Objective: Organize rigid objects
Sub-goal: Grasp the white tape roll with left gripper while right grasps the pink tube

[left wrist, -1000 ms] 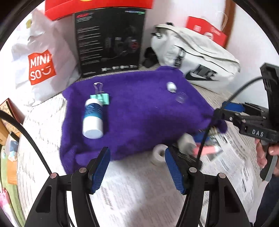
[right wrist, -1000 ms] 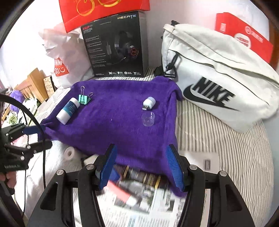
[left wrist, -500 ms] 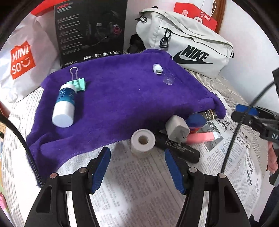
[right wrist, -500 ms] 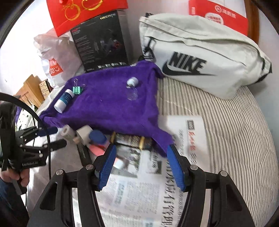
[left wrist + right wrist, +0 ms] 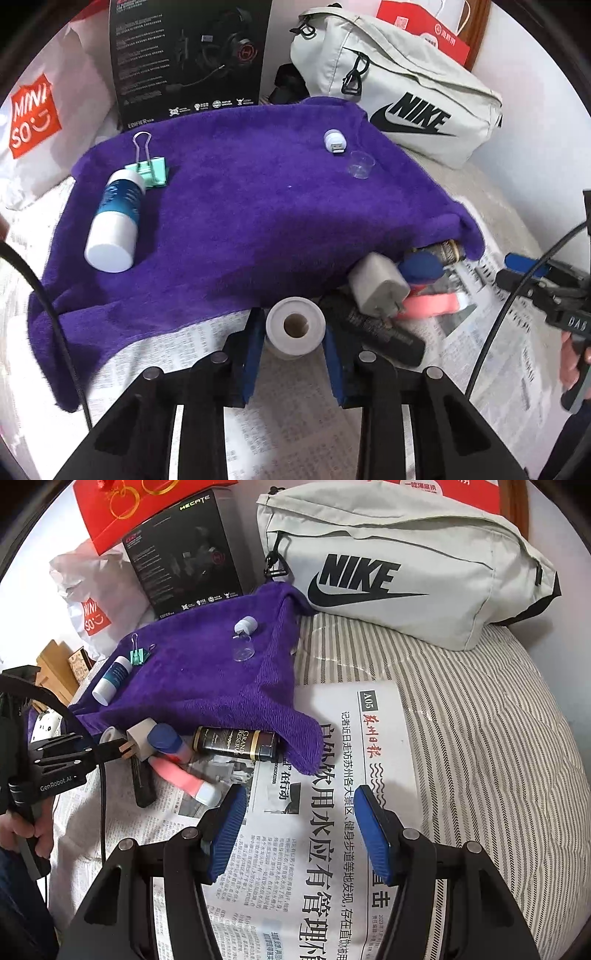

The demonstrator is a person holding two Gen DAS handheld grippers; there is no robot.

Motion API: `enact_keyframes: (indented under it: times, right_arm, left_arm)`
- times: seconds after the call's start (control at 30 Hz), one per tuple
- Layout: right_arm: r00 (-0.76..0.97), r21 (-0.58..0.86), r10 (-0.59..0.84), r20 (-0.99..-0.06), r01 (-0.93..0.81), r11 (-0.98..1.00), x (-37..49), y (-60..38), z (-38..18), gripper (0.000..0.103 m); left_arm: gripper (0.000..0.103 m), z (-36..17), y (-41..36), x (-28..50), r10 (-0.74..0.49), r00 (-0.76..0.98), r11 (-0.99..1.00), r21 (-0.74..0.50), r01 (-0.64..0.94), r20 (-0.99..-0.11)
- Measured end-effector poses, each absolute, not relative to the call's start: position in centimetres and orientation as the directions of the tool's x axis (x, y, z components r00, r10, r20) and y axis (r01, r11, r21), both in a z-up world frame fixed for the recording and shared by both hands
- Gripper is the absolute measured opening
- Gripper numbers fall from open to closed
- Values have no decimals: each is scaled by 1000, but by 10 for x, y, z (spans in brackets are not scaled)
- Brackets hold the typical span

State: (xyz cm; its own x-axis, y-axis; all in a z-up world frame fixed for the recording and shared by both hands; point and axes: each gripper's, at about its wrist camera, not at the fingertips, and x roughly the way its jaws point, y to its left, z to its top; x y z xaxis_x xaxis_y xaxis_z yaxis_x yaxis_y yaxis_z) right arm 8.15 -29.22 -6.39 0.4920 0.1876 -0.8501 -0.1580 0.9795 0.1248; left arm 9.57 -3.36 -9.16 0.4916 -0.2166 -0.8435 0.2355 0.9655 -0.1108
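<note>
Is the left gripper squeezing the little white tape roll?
Touching. In the left wrist view, the left gripper has just been closing, and its blue pads press both sides of the white tape roll on the newspaper.

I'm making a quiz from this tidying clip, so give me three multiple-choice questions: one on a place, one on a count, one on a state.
1. Where does the mint-green binder clip lie?
A on the purple towel
B on the newspaper
C inside the grey bag

2. How many things lie on the towel?
A two
B four
C six

3. The left tongs are:
A wide open
B closed on the white tape roll
C closed on the bottle

Answers: 1 A, the clip rests on towel fabric; 2 B, bottle, clip, plug, clear cup; 3 B, both pads flank the roll closely.
</note>
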Motion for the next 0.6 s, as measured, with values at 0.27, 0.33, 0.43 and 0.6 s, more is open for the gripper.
enact_keyframes:
  times: [0.27, 0.33, 0.43, 0.6]
  right_arm:
    - [474, 145, 229, -850, -207, 968, 81, -280, -67, 60]
    - [468, 156, 255, -846, -239, 958, 79, -272, -67, 60]
    - [448, 185, 304, -841, -290, 939, 77, -258, -70, 60]
    - [433, 146, 331, -838, -407, 902, 80, -228, -77, 60]
  left_arm:
    - [28, -96, -33, 98, -172, 499, 972, -64, 227, -850]
    - [27, -95, -31, 97, -173, 493, 970, -63, 233, -853]
    - [27, -93, -23, 93, -148, 486, 975, -45, 217, -861]
    - [27, -92, 3, 84, -101, 481, 986, -22, 166, -871]
